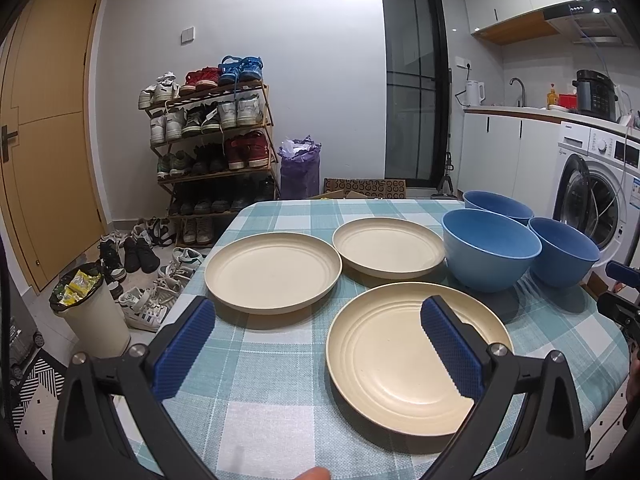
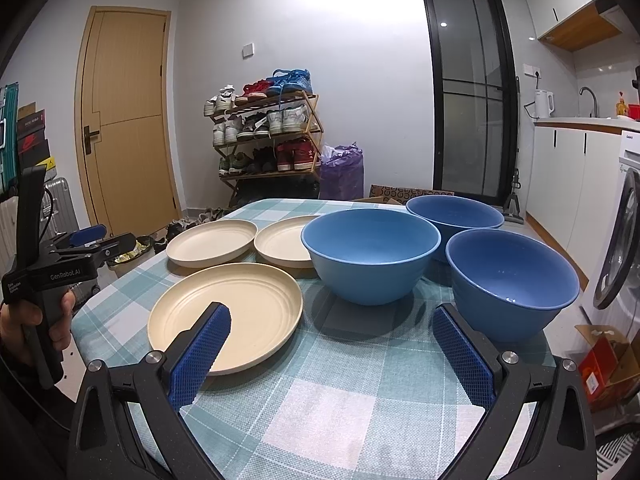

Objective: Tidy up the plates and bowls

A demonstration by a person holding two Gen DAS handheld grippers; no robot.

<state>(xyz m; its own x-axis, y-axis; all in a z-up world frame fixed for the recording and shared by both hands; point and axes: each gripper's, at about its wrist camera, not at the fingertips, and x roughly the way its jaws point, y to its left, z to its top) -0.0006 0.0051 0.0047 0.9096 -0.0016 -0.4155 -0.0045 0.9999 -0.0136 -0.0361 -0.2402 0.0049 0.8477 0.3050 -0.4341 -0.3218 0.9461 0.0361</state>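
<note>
Three cream plates lie apart on the checked tablecloth: a near one [image 1: 416, 360] [image 2: 232, 316], a far left one [image 1: 272, 272] [image 2: 212, 242] and a far middle one [image 1: 390, 250] [image 2: 280, 246]. Three blue bowls stand upright to their right: a lighter middle one [image 1: 490, 254] [image 2: 370, 254], a far one [image 1: 498, 206] [image 2: 456, 210] and a right one [image 1: 562, 252] [image 2: 510, 282]. My left gripper [image 1: 316, 346] is open and empty, its right finger over the near plate. My right gripper [image 2: 332, 354] is open and empty over bare cloth in front of the bowls.
The table [image 1: 248, 400] ends close on the left and right. Beyond it stand a shoe rack [image 1: 208, 140], loose shoes and a bin [image 1: 92, 312] on the floor, and a washing machine [image 1: 600, 188] on the right. The left hand-held gripper shows in the right wrist view [image 2: 72, 260].
</note>
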